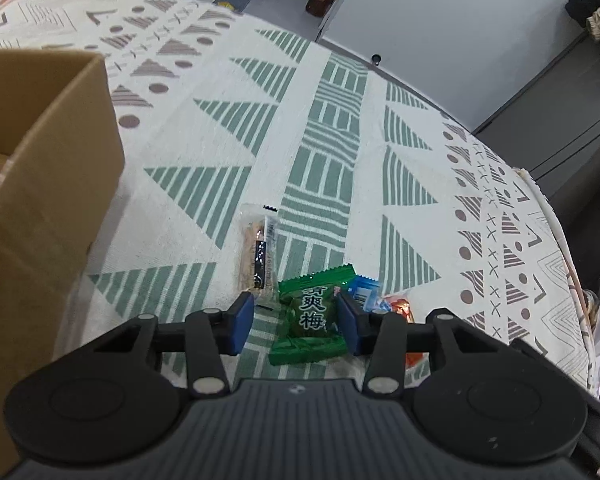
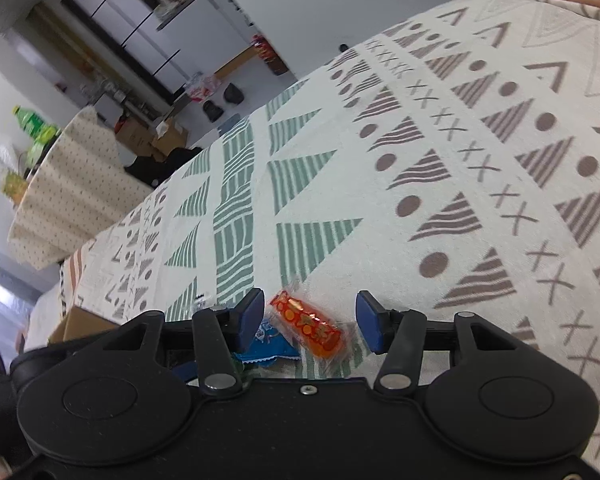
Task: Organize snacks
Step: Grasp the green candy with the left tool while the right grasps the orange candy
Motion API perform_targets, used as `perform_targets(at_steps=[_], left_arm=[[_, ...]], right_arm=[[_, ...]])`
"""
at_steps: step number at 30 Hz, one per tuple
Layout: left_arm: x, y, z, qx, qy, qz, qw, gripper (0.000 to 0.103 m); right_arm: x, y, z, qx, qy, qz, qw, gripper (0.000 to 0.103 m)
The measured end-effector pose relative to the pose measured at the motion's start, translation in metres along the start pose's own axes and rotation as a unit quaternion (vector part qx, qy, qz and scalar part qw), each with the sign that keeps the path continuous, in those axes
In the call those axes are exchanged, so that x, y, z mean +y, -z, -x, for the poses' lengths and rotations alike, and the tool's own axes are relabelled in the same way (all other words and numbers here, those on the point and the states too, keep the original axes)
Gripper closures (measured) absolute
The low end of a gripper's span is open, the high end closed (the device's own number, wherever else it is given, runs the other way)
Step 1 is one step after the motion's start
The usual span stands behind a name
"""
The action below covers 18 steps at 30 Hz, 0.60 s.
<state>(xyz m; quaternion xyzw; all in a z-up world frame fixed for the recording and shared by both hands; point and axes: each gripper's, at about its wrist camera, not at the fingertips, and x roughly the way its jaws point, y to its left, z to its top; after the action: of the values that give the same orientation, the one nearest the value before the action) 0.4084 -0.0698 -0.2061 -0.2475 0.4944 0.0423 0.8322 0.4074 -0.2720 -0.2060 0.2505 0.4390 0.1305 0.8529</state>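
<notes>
In the left wrist view my left gripper [image 1: 296,322] stands open around a green wrapped plum candy [image 1: 310,318] that lies on the patterned tablecloth [image 1: 220,140]; the right pad touches the wrapper, the left pad is apart. A clear-wrapped snack bar [image 1: 259,254] lies just ahead to the left, a blue packet [image 1: 363,288] and an orange-red candy [image 1: 398,304] to the right. In the right wrist view my right gripper [image 2: 310,322] is open over the orange-red candy [image 2: 308,330], which lies between the fingers untouched. A blue packet [image 2: 270,346] lies beside the left finger.
An open cardboard box [image 1: 40,200] stands on the table at the left; its corner [image 2: 80,324] shows low left in the right wrist view. The tablecloth [image 2: 420,160] runs far ahead. A second covered table [image 2: 68,184] with green bottles [image 2: 34,124] stands beyond.
</notes>
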Motion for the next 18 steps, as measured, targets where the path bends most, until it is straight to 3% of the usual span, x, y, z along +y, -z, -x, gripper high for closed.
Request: perform_targets(at_steps=[5, 9, 14, 16, 18], left_arm=[[0.0, 0.001, -0.013, 0.018, 0.01, 0.012, 0.9997, 0.059], [0.002, 0.002, -0.015, 0.019, 0.03, 0.018, 0.9992, 0.073], [0.0, -0.001, -0.006, 0.009, 0.014, 0.01, 0.9998, 0.077], [0.002, -0.003, -0.002, 0.005, 0.013, 0.01, 0.9999, 0.077], [0.002, -0.004, 0.003, 0.0, 0.012, 0.006, 0.9999, 0.077]], right_arm=[[0.003, 0.003, -0.009, 0.003, 0.013, 0.024, 1.0, 0.051], [0.003, 0.004, -0.016, 0.0, 0.017, 0.035, 0.999, 0.051], [0.009, 0.007, -0.021, 0.003, 0.024, 0.061, 0.998, 0.051], [0.012, 0.008, -0.022, 0.009, 0.031, 0.071, 0.997, 0.054], [0.013, 0.009, -0.023, 0.02, 0.035, 0.078, 0.996, 0.064]])
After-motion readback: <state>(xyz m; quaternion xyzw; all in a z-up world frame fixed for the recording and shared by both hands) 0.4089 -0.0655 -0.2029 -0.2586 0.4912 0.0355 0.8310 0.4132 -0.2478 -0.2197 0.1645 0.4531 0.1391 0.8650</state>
